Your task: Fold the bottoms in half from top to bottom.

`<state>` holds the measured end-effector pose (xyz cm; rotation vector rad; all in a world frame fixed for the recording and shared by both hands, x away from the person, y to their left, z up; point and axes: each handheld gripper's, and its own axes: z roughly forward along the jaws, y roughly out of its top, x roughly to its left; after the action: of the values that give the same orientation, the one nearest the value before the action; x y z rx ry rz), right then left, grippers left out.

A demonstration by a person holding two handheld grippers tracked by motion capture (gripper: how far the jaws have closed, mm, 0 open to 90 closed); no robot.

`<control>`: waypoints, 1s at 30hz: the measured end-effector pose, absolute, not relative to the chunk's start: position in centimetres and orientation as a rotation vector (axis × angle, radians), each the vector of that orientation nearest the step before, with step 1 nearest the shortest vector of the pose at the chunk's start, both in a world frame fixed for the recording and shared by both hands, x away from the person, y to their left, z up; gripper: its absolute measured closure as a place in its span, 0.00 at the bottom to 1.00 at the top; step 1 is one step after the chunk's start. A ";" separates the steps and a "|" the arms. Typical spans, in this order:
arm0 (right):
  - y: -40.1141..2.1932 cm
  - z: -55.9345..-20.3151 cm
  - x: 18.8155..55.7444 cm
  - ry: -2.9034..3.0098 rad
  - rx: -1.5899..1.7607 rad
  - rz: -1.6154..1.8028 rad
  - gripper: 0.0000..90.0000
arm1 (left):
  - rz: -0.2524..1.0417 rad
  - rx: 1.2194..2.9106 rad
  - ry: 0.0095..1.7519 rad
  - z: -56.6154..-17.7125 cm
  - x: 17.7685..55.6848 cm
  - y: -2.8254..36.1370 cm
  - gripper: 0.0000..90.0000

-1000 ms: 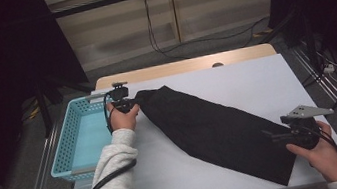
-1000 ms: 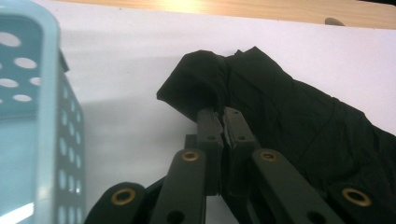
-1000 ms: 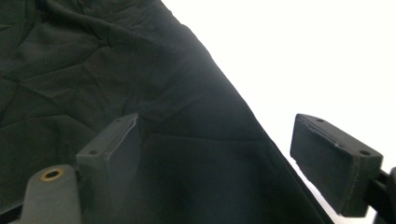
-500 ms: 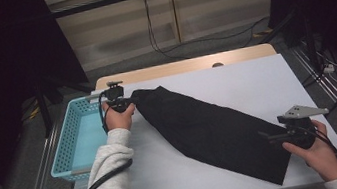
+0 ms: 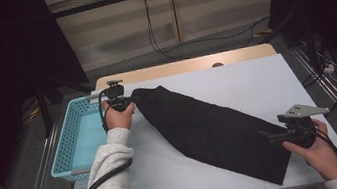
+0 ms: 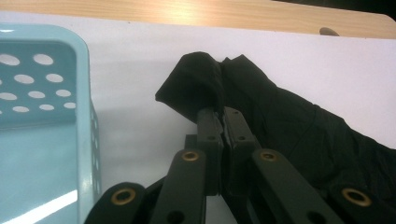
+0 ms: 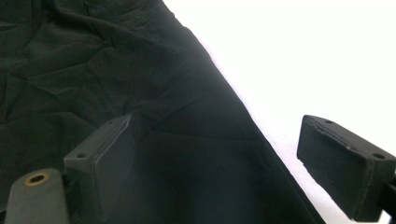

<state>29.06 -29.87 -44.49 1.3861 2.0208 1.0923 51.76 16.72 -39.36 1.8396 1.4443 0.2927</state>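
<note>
Presently my left hand-held gripper (image 6: 219, 116) is clamped on the black cloth's (image 5: 212, 128) corner, my right hand-held gripper (image 5: 269, 136) gapes wide over its edge; closing there seems next.

A lab-style recording station. Black curtains (image 5: 5, 63) flank a white table (image 5: 256, 86); loose cables (image 5: 157, 30) trail across the grey floor at upper centre.
</note>
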 end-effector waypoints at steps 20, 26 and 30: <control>-29.8 -44.5 29.1 2.024 1.381 1.097 0.13 | 0.262 1.847 1.394 -39.0 51.1 16.4 0.97; -29.6 -44.6 29.2 2.033 1.379 1.096 0.13 | 0.220 1.847 1.353 -39.1 50.4 15.5 0.97; -29.5 -44.6 29.2 2.034 1.379 1.099 0.13 | 0.204 1.878 1.301 -39.2 49.8 14.5 0.97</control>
<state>29.19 -29.52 -44.55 1.3794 2.0335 1.0986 49.76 14.49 -39.21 1.8784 1.3010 0.2035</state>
